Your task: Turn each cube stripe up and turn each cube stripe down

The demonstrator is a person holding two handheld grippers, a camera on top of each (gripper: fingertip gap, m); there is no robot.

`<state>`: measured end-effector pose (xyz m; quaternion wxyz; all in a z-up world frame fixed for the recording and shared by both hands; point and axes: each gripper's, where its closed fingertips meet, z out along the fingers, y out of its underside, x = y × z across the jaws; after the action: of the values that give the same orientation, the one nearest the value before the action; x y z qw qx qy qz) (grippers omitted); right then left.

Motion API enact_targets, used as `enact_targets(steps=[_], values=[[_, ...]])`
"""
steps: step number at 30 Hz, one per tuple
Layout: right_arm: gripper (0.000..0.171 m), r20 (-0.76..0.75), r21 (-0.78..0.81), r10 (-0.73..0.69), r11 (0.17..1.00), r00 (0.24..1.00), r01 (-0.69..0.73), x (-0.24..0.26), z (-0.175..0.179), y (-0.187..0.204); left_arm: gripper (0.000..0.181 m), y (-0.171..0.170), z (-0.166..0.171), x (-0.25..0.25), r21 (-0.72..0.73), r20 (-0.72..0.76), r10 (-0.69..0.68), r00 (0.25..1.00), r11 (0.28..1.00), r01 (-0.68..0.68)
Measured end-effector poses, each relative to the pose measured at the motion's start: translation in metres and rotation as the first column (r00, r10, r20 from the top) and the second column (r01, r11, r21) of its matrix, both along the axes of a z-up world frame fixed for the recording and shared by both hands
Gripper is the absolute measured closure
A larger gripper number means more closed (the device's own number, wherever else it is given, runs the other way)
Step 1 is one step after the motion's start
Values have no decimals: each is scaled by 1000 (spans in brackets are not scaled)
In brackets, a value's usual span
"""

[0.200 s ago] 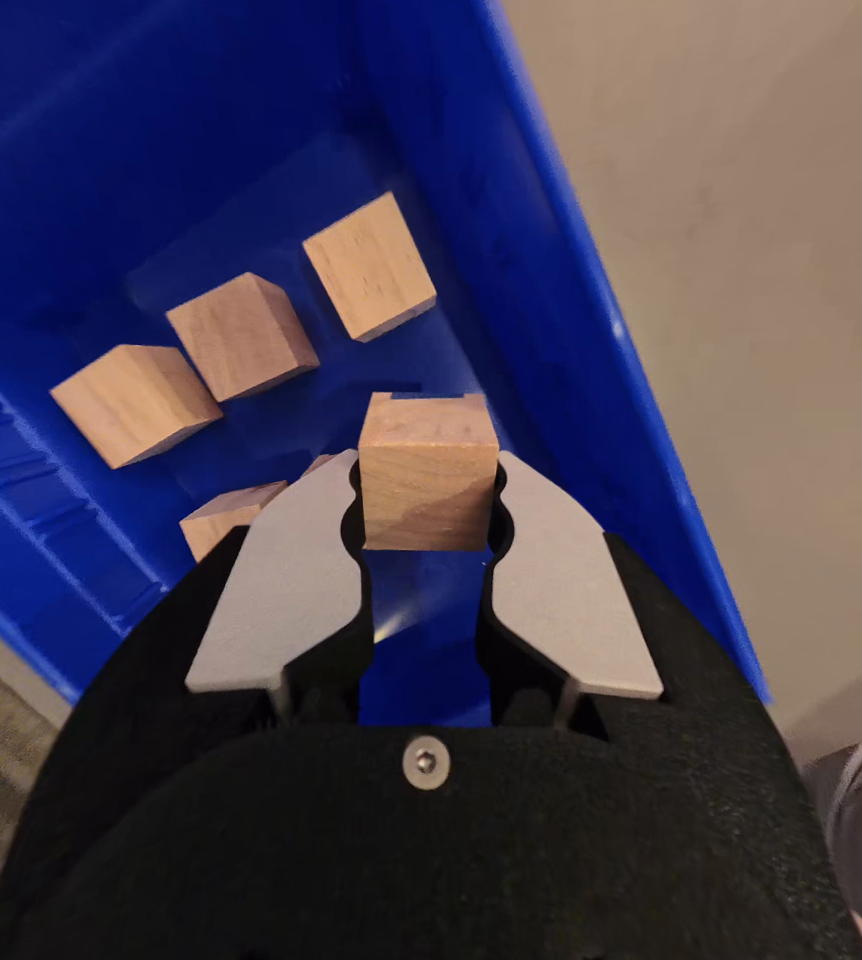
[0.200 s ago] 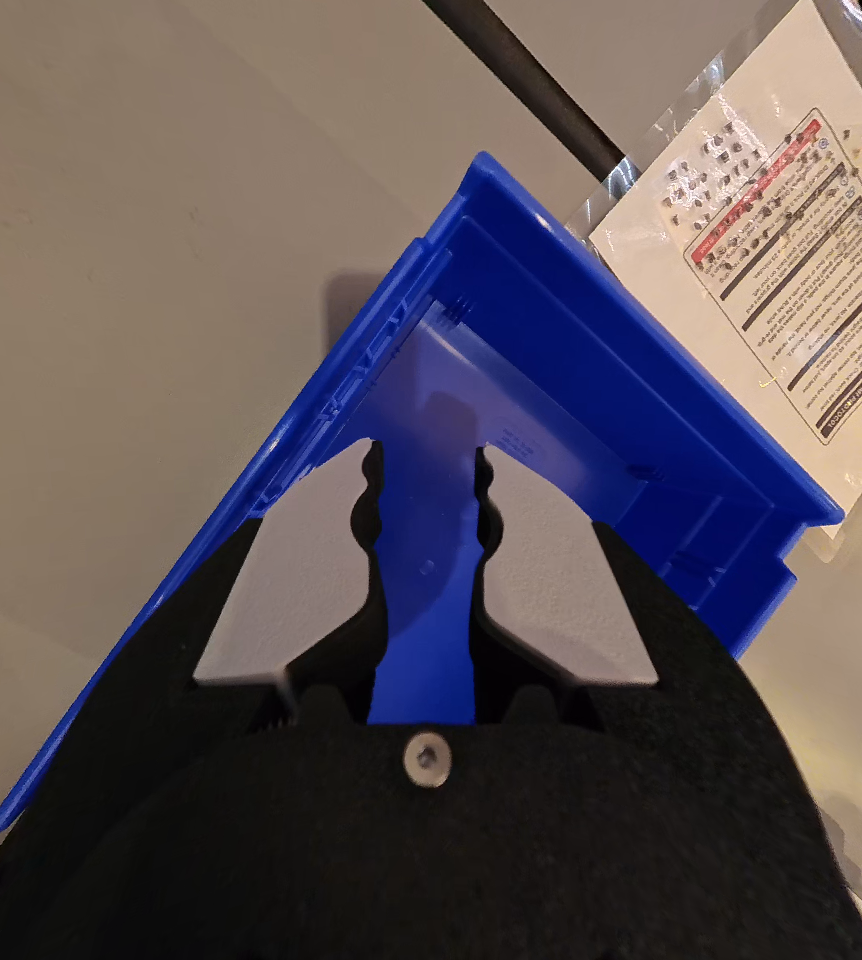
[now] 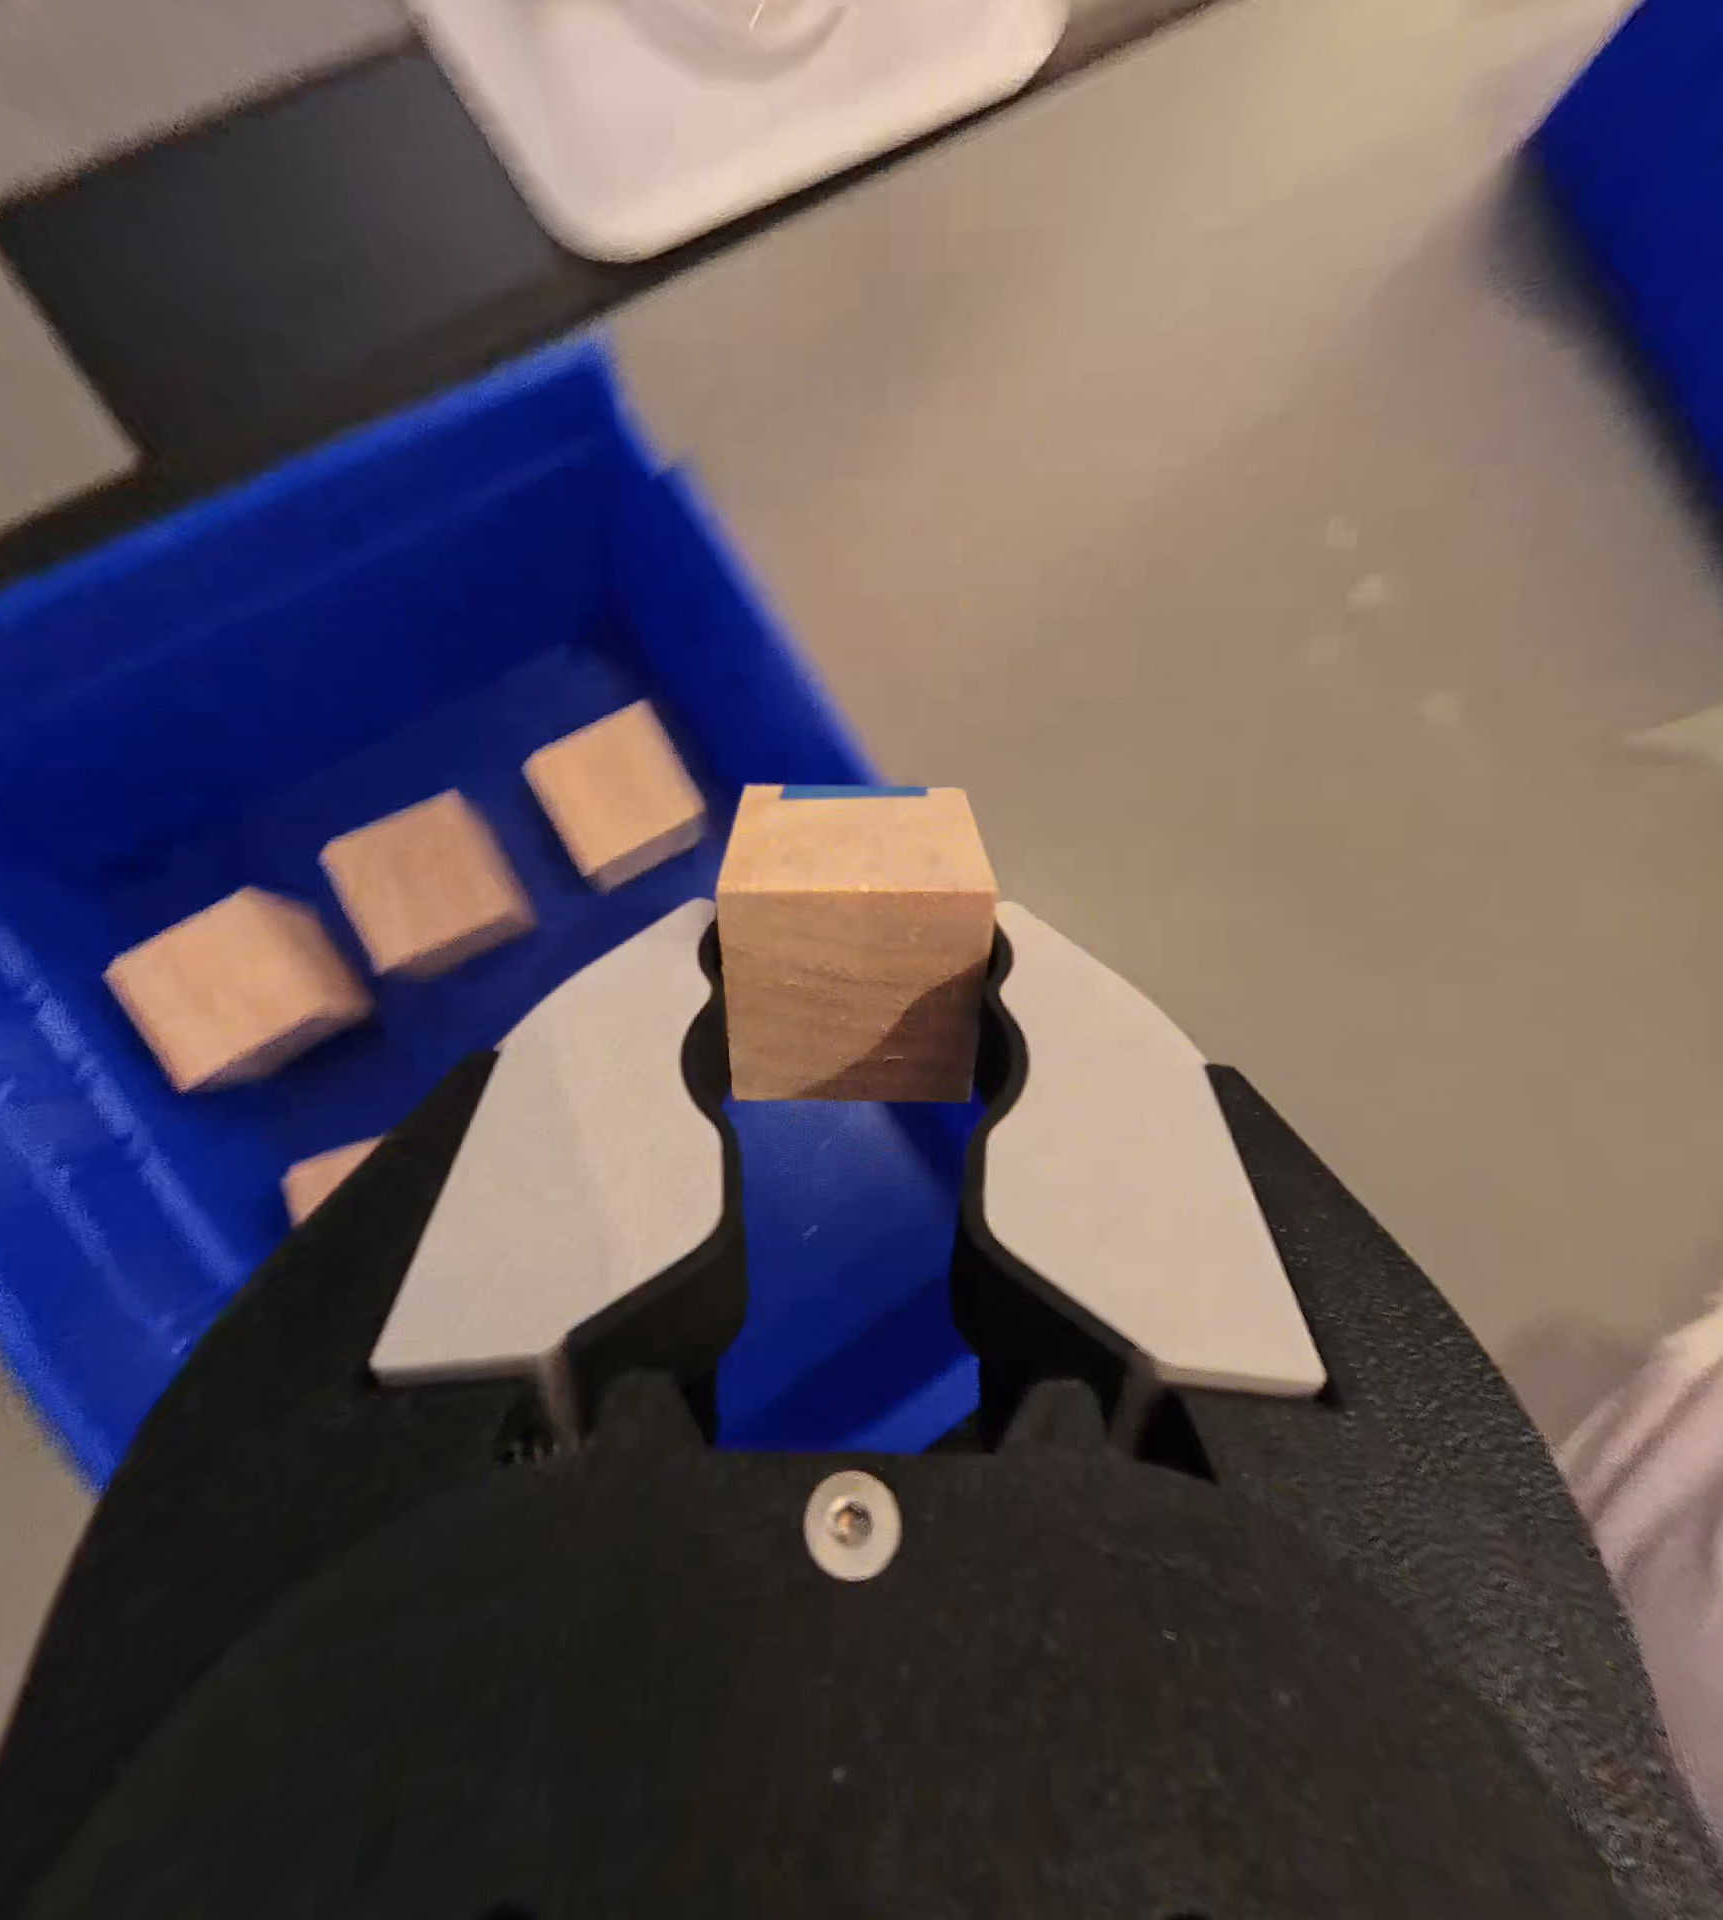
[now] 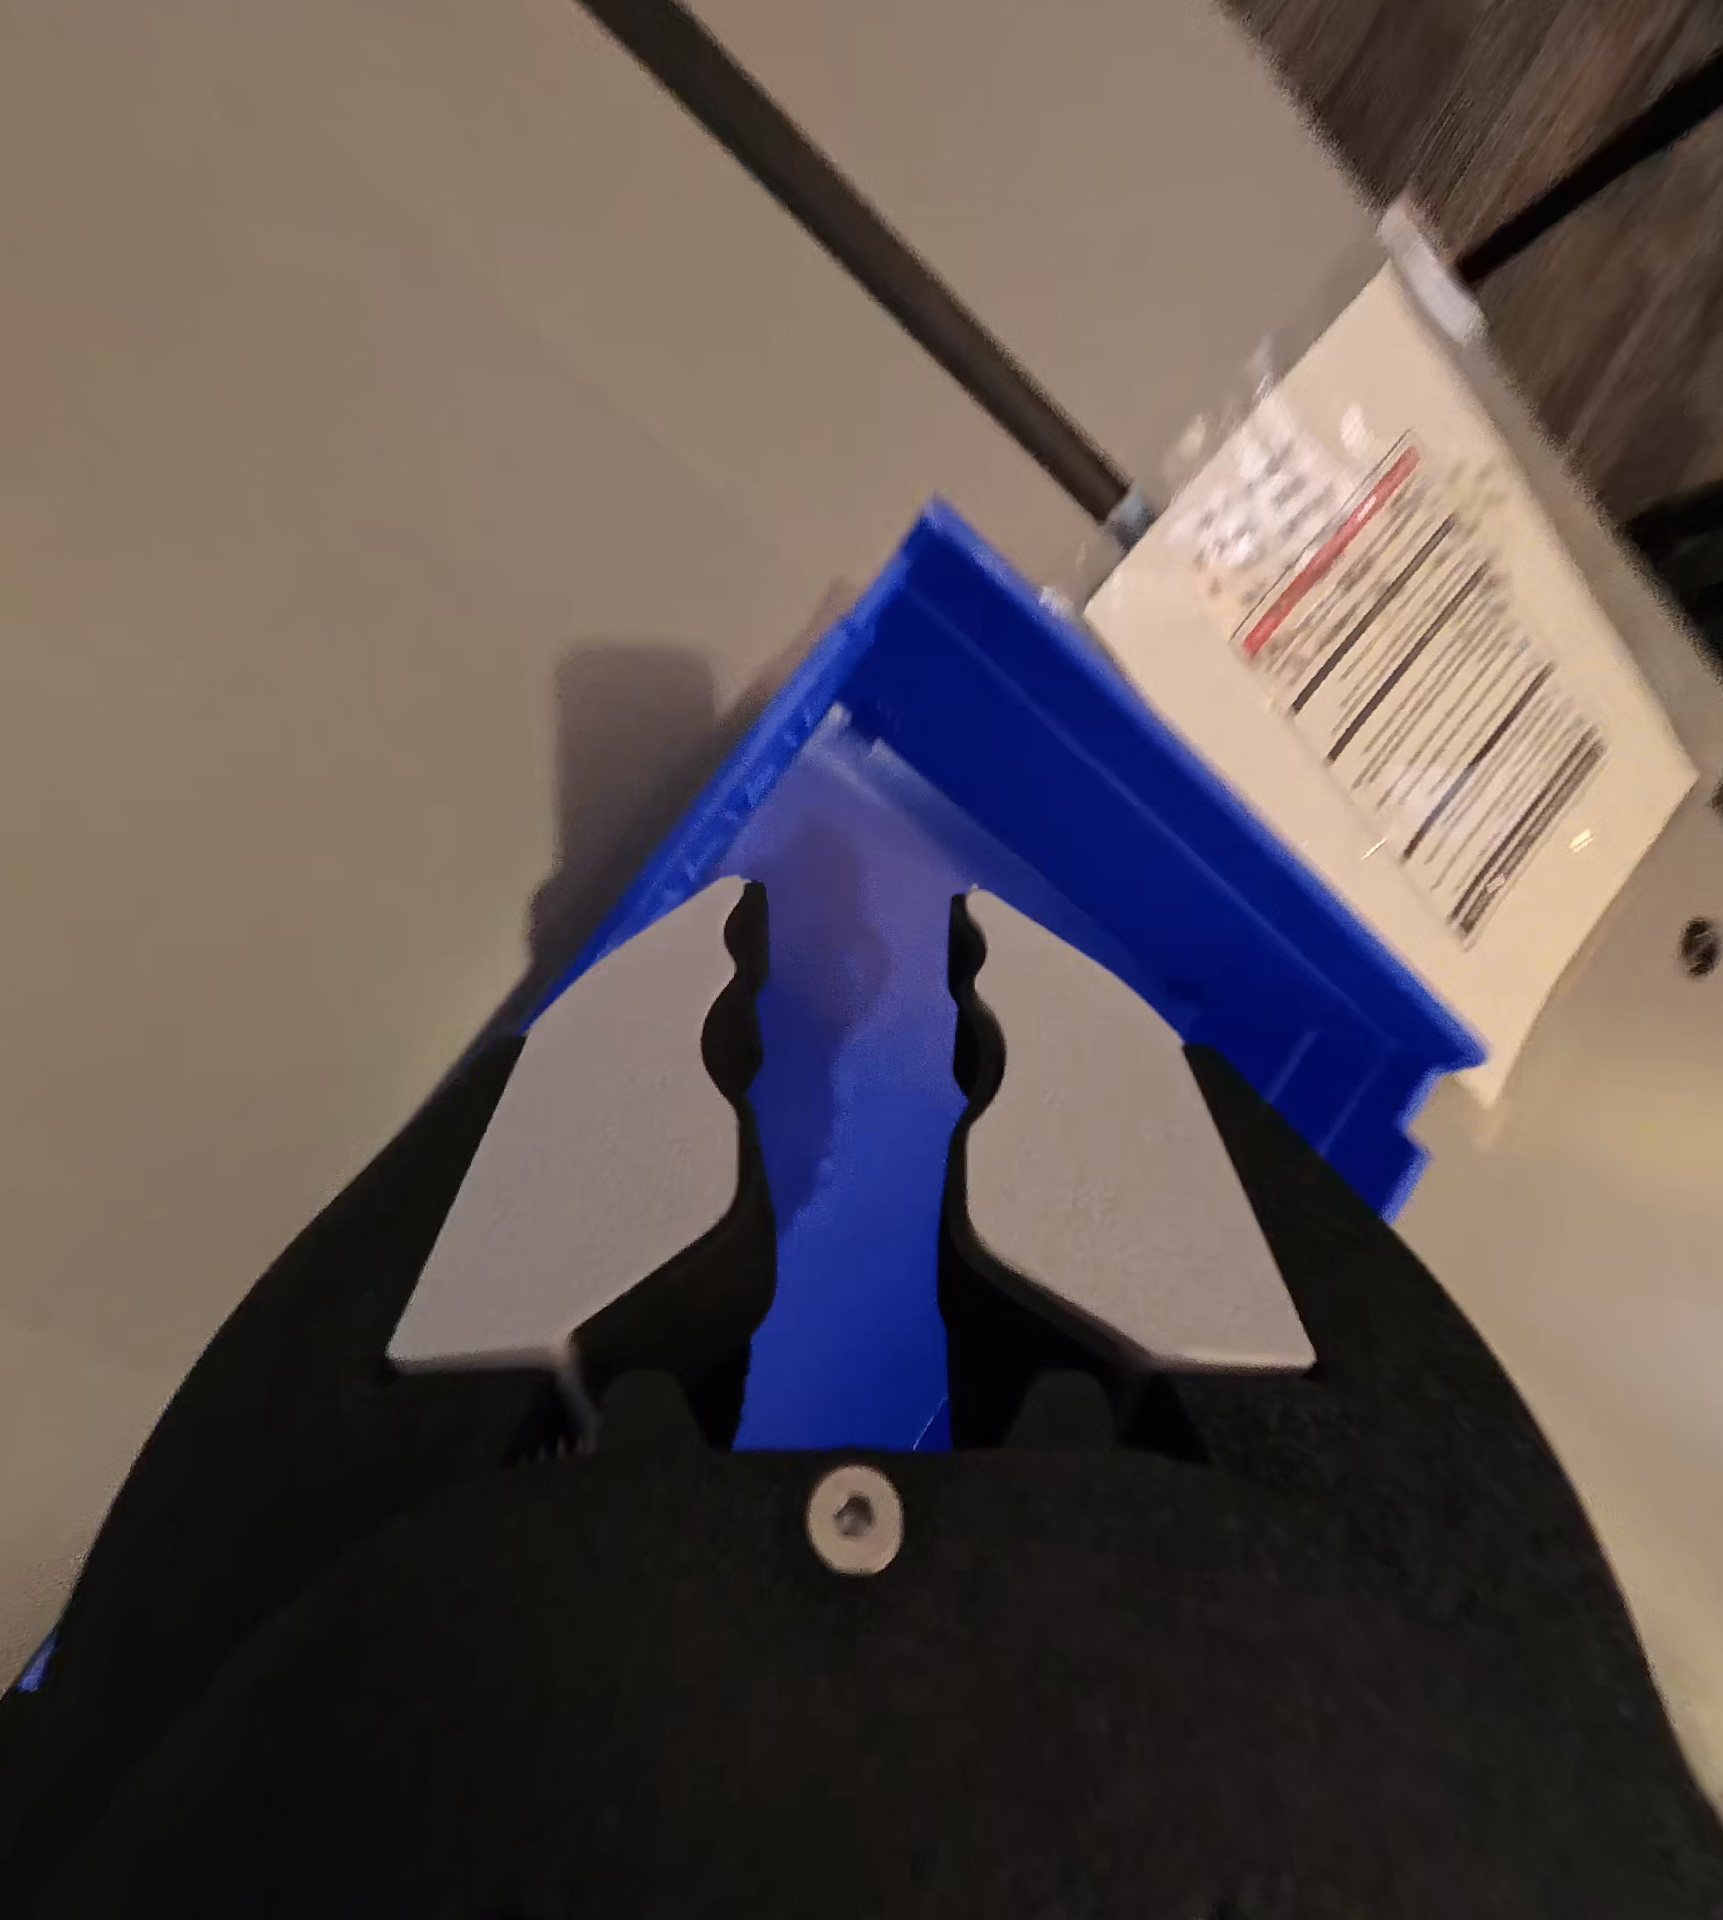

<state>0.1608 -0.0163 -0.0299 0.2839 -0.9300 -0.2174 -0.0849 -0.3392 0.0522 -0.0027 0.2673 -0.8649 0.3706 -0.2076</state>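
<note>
In the left wrist view my left gripper [image 3: 855, 966] is shut on a wooden cube [image 3: 852, 966] and holds it above the near right corner of a blue bin [image 3: 244, 623]. A blue stripe shows on the cube's far top edge. Several plain-looking wooden cubes [image 3: 426, 894] lie in a row on the bin floor, and another cube [image 3: 327, 1184] is half hidden by my left finger. In the right wrist view my right gripper [image 4: 857, 904] is open and empty, hovering over a second blue bin [image 4: 1096, 790] whose visible floor is bare.
A beige tabletop [image 3: 1200, 520] spreads to the right of the first bin. A white container [image 3: 732, 104] and a dark strip stand at the back. The second blue bin [image 3: 1698, 312] shows blurred at top right. A printed sheet in a clear bag [image 4: 1408, 707] lies beside the second bin.
My left gripper has lifted the cube up and back out of the bin, so the table and the second bin came into view. My right gripper pulled back a little from its bin.
</note>
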Motion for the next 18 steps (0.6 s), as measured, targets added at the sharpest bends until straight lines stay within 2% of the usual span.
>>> enact_targets(steps=[3,5,8,10,12,14,16,18], values=[[135,20,234,97,967,995,-99,-36,48,12,136,-29,39,45,53,229,-184,956,983,177],[131,-17,408,253,885,967,-224,-82,83,13,137,-51,61,76,81,377,-313,872,949,306],[114,-29,626,570,651,821,-430,-168,124,-10,137,-83,81,113,89,566,-449,692,867,490],[101,42,733,686,473,727,-489,-212,139,-28,137,-102,90,129,73,670,-481,566,800,595],[100,152,790,740,307,655,-531,-249,144,-46,137,-114,92,143,49,736,-473,484,751,659],[100,262,801,751,181,606,-570,-279,141,-60,137,-122,88,157,28,763,-467,447,715,698],[100,343,789,736,111,583,-605,-300,133,-67,137,-132,85,167,5,784,-460,417,676,737],[100,372,780,722,97,583,-618,-311,124,-68,137,-140,83,176,-13,801,-451,393,644,765]])
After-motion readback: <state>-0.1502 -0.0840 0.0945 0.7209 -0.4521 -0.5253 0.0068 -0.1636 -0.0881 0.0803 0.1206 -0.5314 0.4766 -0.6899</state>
